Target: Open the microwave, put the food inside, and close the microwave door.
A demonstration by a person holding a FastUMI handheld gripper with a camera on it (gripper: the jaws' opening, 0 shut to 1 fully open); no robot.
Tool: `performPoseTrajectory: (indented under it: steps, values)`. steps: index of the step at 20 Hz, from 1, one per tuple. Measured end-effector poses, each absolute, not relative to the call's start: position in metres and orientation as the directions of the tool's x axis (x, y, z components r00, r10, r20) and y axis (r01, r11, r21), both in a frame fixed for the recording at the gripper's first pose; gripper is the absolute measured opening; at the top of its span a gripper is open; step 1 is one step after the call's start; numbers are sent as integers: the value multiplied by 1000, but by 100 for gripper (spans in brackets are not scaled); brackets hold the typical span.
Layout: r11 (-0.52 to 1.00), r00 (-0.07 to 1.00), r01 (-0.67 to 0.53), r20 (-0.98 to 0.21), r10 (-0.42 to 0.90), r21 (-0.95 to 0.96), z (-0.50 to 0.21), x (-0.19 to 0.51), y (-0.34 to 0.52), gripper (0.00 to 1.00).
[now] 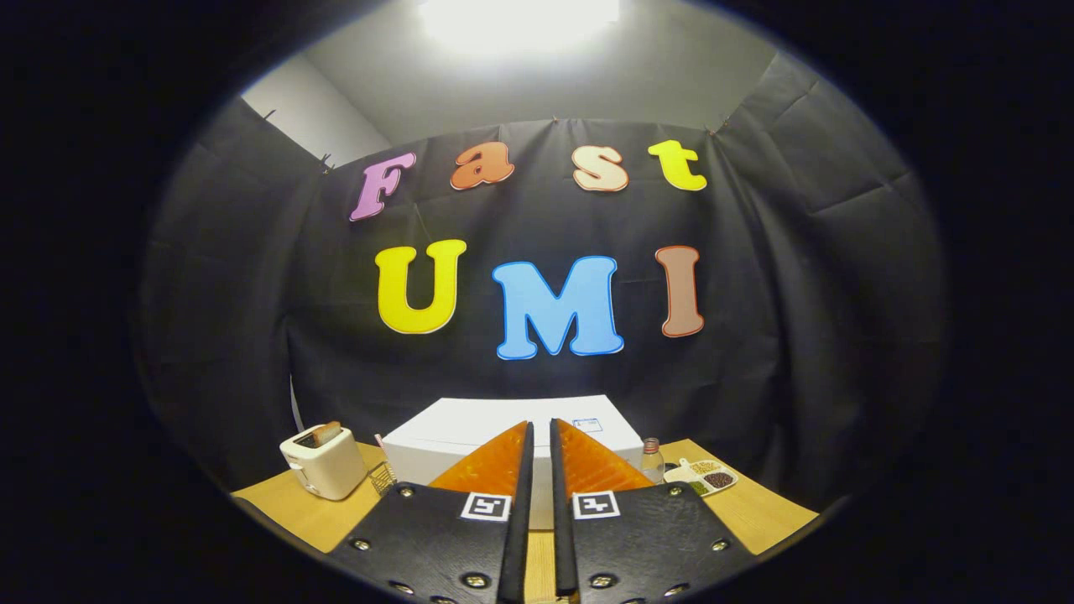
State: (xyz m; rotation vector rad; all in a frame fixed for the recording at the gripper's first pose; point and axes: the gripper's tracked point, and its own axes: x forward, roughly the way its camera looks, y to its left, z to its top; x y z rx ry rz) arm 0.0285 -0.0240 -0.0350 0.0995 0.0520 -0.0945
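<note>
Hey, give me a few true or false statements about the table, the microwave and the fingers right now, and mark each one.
1. The gripper has its fingers nearly together with nothing between them. True.
2. The microwave sits beyond the fingers. True.
3. The toaster stands right of the microwave. False: it stands to its left.
4. A dish of food sits on the table right of the microwave. True.
5. A bottle lies on top of the microwave. False: it stands beside it, near the dish.

Microwave (pixel 470 424) front hidden behind the nearly closed claw (pixel 541 432); side-dish (pixel 709 476) contents too small to tell
</note>
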Motion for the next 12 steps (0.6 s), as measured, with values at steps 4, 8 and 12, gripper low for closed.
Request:
performPoseTrajectory:
  steps: [4,8,12]
  values:
    - [994,995,102,-11,-101,41,-15,13,-16,58]
    - [996,996,83,24,-83,27,0,11,-7,79]
    - [997,997,70,14,-70,24,3,10,2,87]
